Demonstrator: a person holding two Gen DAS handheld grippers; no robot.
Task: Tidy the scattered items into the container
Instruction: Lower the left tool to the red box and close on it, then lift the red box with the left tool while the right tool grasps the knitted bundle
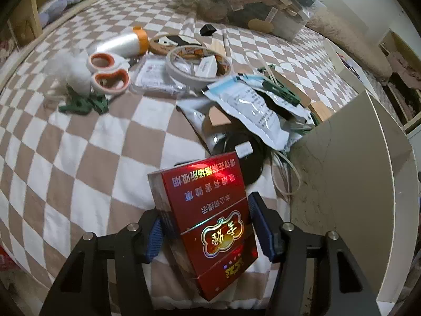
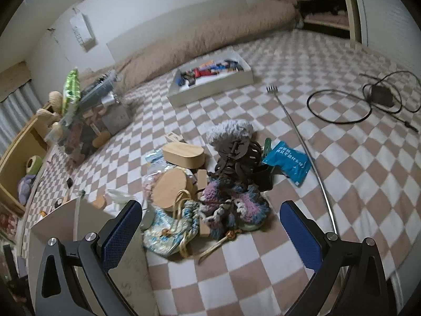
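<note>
My left gripper (image 1: 208, 226) is shut on a red cigarette pack (image 1: 208, 216), held above the checkered bed just left of the beige container (image 1: 350, 173). Beyond it lie scattered items: orange-handled scissors (image 1: 109, 75), a tape roll (image 1: 197, 65), a clear bottle with an orange cap (image 1: 121, 43), green clips (image 1: 84, 105) and white pouches (image 1: 252, 108). My right gripper (image 2: 210, 226) is open and empty above a pile of knitted yarn pieces (image 2: 226, 202), with wooden oval boxes (image 2: 181, 155) and a blue pouch (image 2: 286, 163) beyond. The container's corner (image 2: 60, 221) shows at its lower left.
A white tray (image 2: 210, 89) of small items sits far back on the bed. A metal back scratcher (image 2: 302, 142) and a black cable with adapter (image 2: 379, 97) lie to the right. A clear bag of clutter (image 1: 257, 8) and a long plush pillow (image 2: 205, 34) line the far edge.
</note>
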